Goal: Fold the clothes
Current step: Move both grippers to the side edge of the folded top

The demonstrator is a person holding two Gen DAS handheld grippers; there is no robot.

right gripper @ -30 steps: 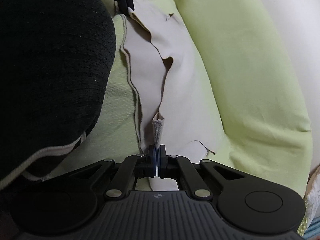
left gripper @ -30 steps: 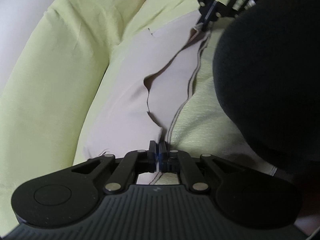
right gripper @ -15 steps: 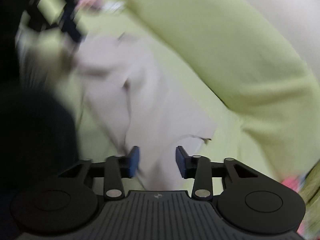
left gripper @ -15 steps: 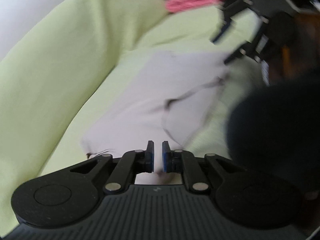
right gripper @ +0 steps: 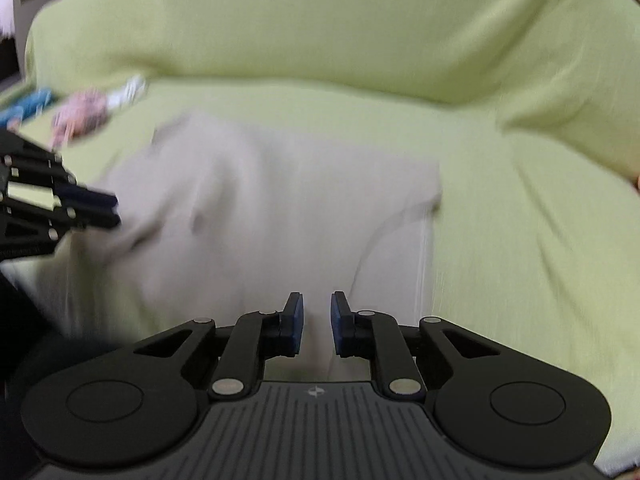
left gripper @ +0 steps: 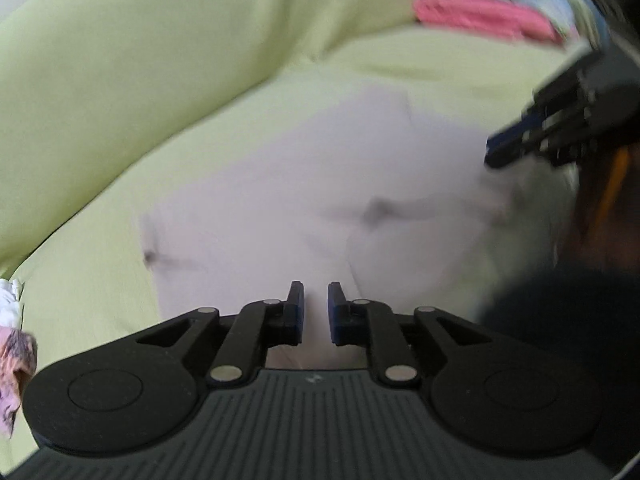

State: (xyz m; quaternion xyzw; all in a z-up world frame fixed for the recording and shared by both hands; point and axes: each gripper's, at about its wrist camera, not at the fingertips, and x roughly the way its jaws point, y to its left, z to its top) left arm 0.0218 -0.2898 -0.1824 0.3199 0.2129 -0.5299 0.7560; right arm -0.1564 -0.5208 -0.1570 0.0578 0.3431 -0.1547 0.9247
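Observation:
A pale beige garment (left gripper: 320,184) lies folded flat on the light green sofa seat (left gripper: 440,64); it also shows in the right wrist view (right gripper: 280,208). My left gripper (left gripper: 316,300) hovers over the garment's near edge, open by a small gap and empty. My right gripper (right gripper: 317,308) hovers over its near edge too, open by a small gap and empty. Each gripper shows in the other's view, the right one (left gripper: 516,140) and the left one (right gripper: 92,208), at the garment's sides. Both views are motion-blurred.
A pink knitted item (left gripper: 480,16) lies at the sofa's far end. A pink and white patterned cloth (right gripper: 84,116) lies on the seat at the other side. The green backrest (right gripper: 320,28) rises behind the garment. A dark shape (left gripper: 560,320) sits by the garment.
Both grippers were shut on the garment's edge a second ago. They have let go, opened, and pulled back. The garment now lies flat on the seat.

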